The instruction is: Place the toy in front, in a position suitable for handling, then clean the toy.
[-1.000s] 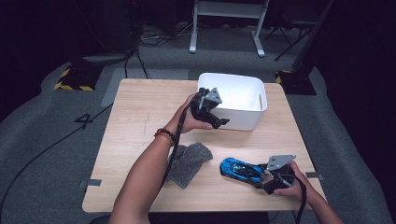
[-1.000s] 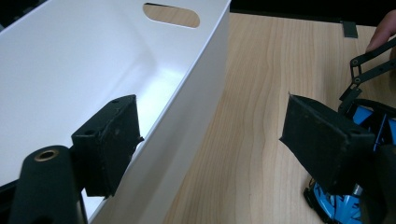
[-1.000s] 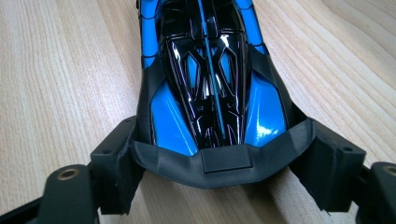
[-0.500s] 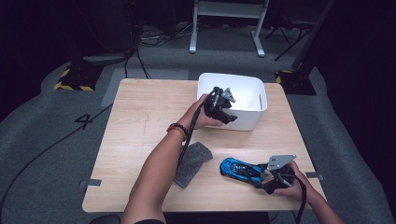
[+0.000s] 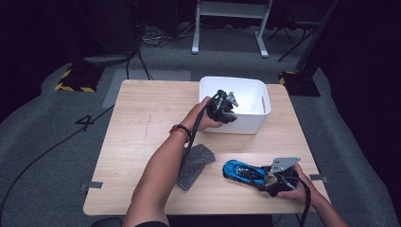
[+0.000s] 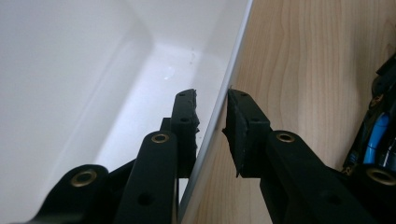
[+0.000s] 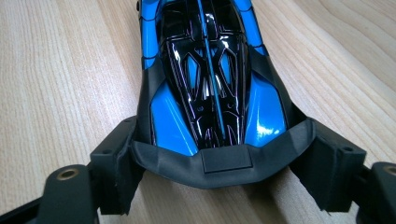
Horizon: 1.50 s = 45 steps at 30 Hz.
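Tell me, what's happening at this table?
A person works with a hand-held gripper in each hand. The left gripper has just been closing its fingers on the near wall of the white bin, one finger inside, one outside. The right gripper holds the rear of a blue and black toy car that sits on the wooden table. A grey cloth lies between the arms.

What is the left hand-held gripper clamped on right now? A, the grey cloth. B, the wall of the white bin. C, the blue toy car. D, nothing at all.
B: in the left gripper view the left hand-held gripper has just been closing, its jaws one on each side of the white bin wall, astride its rim.
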Tool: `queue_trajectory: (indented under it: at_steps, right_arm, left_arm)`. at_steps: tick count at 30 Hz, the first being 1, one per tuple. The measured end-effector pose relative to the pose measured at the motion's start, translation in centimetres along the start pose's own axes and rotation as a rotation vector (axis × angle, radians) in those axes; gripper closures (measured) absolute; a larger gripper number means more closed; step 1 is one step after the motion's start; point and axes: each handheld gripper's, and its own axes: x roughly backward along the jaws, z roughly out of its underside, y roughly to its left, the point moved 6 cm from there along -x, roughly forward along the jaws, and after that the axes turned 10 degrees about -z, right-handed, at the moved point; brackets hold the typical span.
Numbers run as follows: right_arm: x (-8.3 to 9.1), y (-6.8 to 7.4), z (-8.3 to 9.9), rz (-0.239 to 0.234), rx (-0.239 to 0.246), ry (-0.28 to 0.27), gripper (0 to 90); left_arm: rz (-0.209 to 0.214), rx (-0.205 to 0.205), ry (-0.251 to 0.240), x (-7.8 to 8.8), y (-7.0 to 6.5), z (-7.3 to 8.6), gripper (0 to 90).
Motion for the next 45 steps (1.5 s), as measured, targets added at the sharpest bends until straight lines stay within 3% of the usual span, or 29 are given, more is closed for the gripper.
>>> queue_trajectory:
  at_steps: [5,19,26,30,38,42,45]
  right_arm:
    - [0.0,0.0,0.0,0.001,0.0,0.001,24.2]
    - [0.0,0.0,0.0,0.0,0.0,-0.005,24.2]
    - [0.0,0.0,0.0,-0.002,-0.002,-0.006,24.2]
    - [0.0,0.0,0.0,-0.004,-0.005,-0.005,24.2]
    - [0.0,0.0,0.0,0.002,-0.005,-0.007,24.2]
    - [0.0,0.0,0.0,0.002,-0.004,-0.004,24.2]
    - [0.0,0.0,0.0,-0.003,-0.006,-0.001,24.2]
  left_arm:
    - [0.014,-0.012,-0.001,0.6,-0.3,0.5,74.1]
    - [0.039,-0.013,-0.044,4.0,-3.0,3.3,74.1]
    - [0.037,0.013,-0.051,5.6,-4.5,4.6,74.1]
    - [0.03,0.0,-0.052,6.2,-5.3,4.9,74.6]
    - [0.057,-0.016,-0.065,7.7,-6.6,5.8,74.9]
    - [0.043,-0.003,-0.072,8.0,-7.2,5.8,74.7]
    - [0.041,0.043,-0.109,8.5,-7.1,5.6,69.1]
